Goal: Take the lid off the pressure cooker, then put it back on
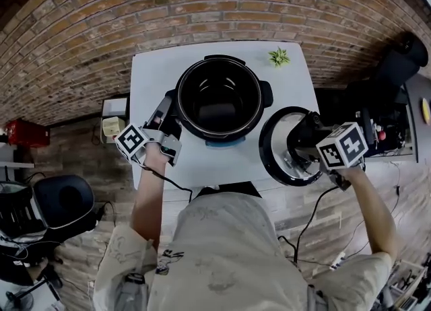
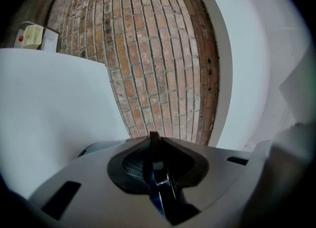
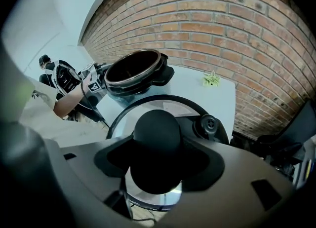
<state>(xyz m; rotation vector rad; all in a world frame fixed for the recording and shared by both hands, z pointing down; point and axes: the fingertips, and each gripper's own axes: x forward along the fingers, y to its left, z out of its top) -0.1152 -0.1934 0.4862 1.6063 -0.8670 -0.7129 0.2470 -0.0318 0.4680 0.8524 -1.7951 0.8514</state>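
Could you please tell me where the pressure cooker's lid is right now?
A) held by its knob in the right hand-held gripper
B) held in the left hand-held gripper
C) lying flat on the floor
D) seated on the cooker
A: the right hand-held gripper is closed around the black knob of the lid, while the pressure cooker stands open.

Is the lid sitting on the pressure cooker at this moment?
No, the pressure cooker stands open with its dark inside showing, while the lid is beside it, held by the right gripper.
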